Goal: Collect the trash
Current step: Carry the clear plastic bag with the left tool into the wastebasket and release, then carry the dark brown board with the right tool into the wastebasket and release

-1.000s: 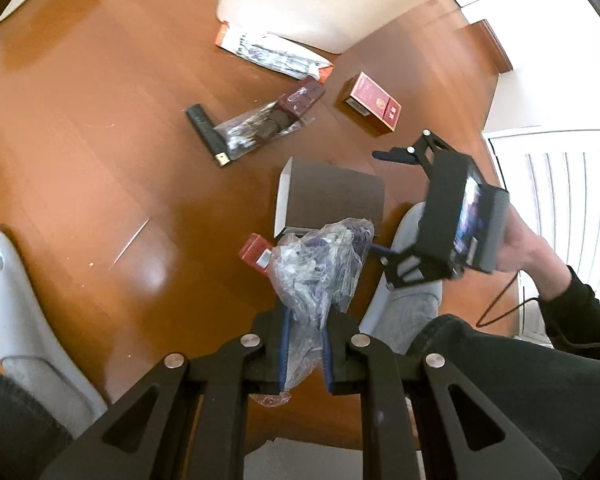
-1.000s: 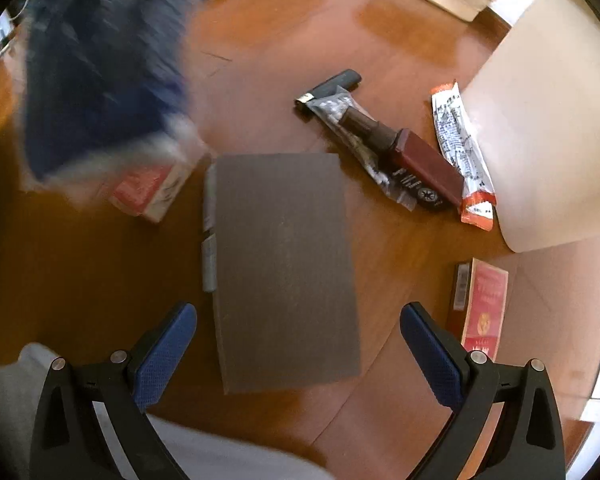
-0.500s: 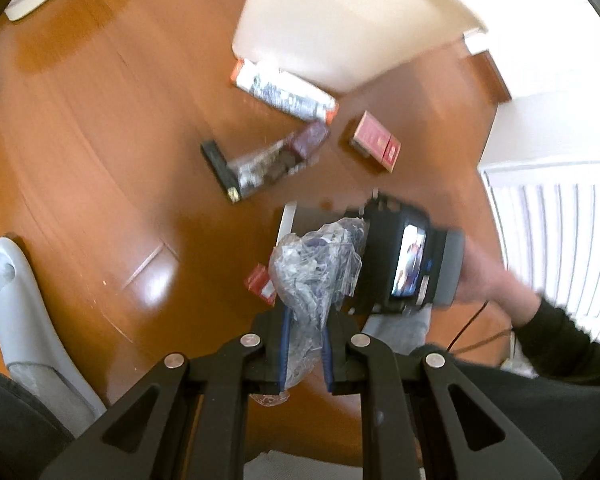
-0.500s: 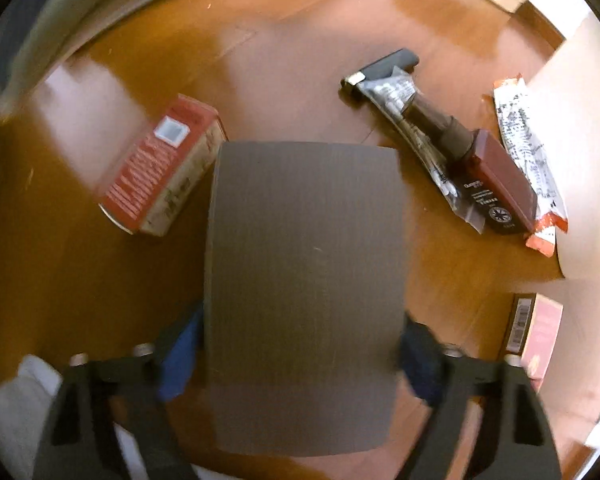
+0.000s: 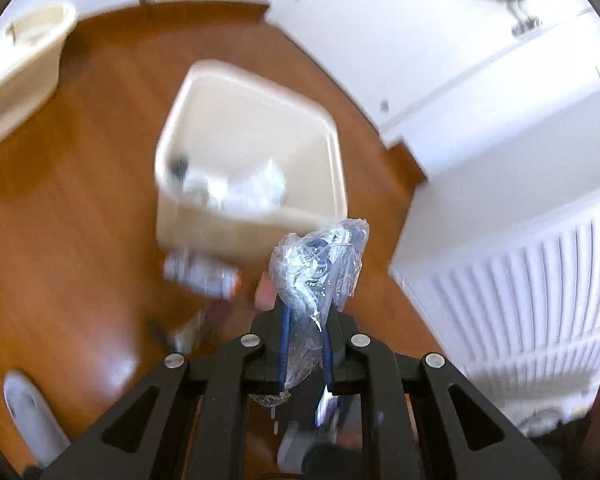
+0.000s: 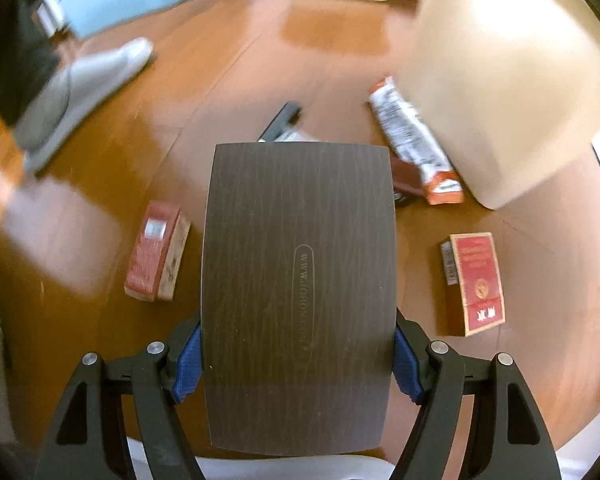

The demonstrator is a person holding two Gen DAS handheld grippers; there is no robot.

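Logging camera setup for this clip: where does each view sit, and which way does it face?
Left wrist: on the left hand-held gripper, shut on a clear plastic wrapper, facing down at a cream bin; a slipper shows.
Right wrist: on the right hand-held gripper, gripping a dark box, facing the floor.
Shared: the bin and the white-and-orange wrapper.
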